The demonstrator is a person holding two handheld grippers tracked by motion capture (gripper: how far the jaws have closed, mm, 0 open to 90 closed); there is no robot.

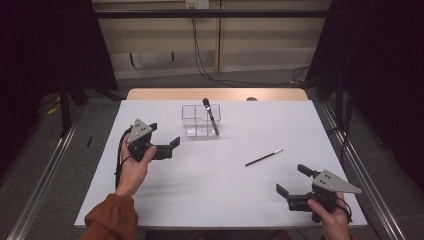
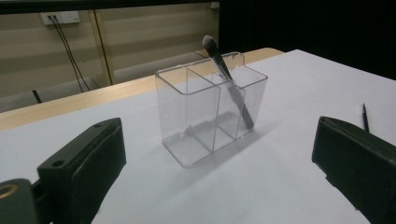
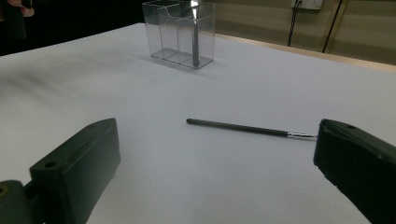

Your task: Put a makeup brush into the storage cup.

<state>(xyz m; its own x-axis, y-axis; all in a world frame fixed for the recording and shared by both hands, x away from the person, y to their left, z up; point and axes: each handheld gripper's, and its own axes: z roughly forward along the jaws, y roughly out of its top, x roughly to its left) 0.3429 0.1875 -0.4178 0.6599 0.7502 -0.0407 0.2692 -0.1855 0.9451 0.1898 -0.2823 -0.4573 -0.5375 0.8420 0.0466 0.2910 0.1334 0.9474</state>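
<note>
A clear plastic organiser (image 1: pixel 196 122) (image 2: pixel 201 116) (image 3: pixel 173 35) with several compartments stands at the back middle of the white table. A dark makeup brush (image 1: pixel 210 116) (image 2: pixel 229 81) (image 3: pixel 194 39) leans in its right compartment, bristles up. A thin black brush (image 1: pixel 263 158) (image 3: pixel 245 129) lies flat on the table right of centre. My left gripper (image 1: pixel 164 136) (image 2: pixel 215 163) is open and empty, just left of the organiser. My right gripper (image 1: pixel 293 180) (image 3: pixel 215 163) is open and empty near the front right, with the thin brush a short way ahead of it.
The white table top (image 1: pixel 210 200) has a wooden strip (image 1: pixel 215 94) along its far edge. Metal rails (image 1: pixel 360 170) run down both sides. Cables (image 1: pixel 200 55) hang by the back wall.
</note>
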